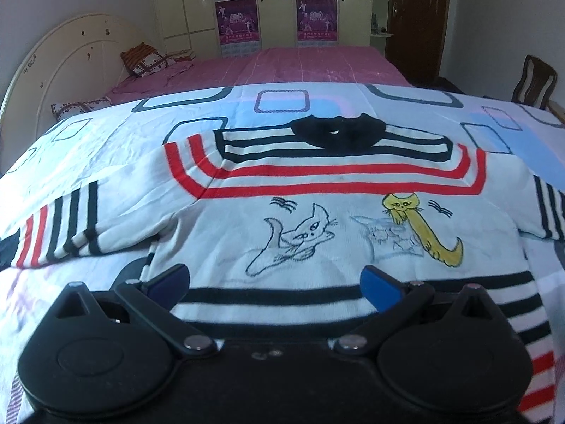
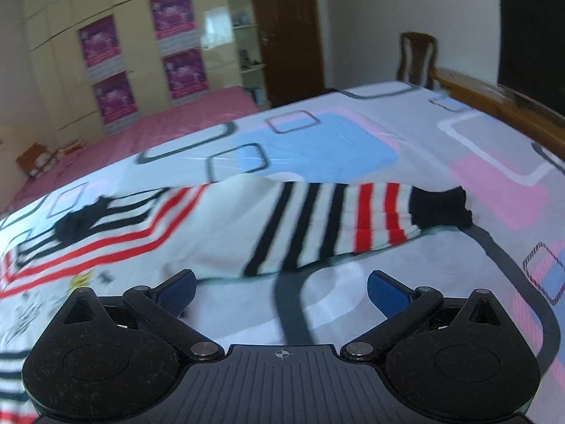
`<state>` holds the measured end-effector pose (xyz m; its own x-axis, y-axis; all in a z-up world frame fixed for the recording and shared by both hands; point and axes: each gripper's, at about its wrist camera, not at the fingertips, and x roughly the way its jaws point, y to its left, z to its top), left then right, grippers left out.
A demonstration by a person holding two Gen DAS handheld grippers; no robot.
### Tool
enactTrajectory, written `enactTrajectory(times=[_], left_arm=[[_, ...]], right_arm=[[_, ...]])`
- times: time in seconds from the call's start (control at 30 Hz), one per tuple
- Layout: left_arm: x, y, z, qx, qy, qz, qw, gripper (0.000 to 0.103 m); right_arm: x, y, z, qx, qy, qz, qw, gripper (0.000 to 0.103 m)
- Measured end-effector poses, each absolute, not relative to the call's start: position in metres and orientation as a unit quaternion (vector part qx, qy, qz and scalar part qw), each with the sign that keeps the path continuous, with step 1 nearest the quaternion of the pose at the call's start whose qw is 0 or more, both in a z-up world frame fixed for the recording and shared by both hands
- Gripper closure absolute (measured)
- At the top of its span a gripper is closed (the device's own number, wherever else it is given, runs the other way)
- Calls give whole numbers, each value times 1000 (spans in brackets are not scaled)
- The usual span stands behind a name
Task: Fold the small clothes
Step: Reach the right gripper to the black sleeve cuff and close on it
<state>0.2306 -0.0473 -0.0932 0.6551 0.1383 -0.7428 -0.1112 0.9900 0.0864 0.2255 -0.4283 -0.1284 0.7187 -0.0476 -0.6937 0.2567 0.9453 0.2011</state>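
A small white sweater point(image 1: 300, 219) with red and black stripes, cat drawings and a black collar point(image 1: 337, 131) lies flat on a patterned bed sheet point(image 1: 106, 148), both sleeves spread out. My left gripper point(image 1: 273, 282) is open and empty, just above the sweater's striped bottom hem. In the right wrist view the right sleeve point(image 2: 317, 222) with its black cuff point(image 2: 441, 208) stretches across the sheet. My right gripper point(image 2: 280, 289) is open and empty, hovering over the sheet point(image 2: 353, 148) just in front of that sleeve.
A pink bed point(image 1: 300, 63) with pillows point(image 1: 148, 60) stands beyond the sheet, with wardrobes point(image 1: 275, 3) and a brown door point(image 1: 416, 17) behind. A wooden chair point(image 2: 416, 56) and a wooden bed frame point(image 2: 494, 102) are at the right, below a dark screen point(image 2: 529, 35).
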Motion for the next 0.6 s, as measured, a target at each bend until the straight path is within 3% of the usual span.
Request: enactTrajectory(times=[0.43, 0.47, 0.5, 0.53, 0.6], left_arm=[[278, -66, -117, 38, 428, 78, 900, 5], [280, -66, -118, 40, 429, 78, 899, 6], [282, -66, -119, 41, 430, 77, 899, 7], [283, -66, -120, 42, 432, 78, 898, 8], [285, -65, -121, 42, 435, 82, 896, 9]], right_arm=[[276, -526, -181, 204, 387, -181, 881, 1], [280, -531, -184, 206, 388, -187, 878, 11], [283, -536, -187, 212, 391, -190, 875, 35], [285, -541, -191, 222, 396, -198, 869, 43], [287, -550, -196, 237, 390, -206, 866, 43]])
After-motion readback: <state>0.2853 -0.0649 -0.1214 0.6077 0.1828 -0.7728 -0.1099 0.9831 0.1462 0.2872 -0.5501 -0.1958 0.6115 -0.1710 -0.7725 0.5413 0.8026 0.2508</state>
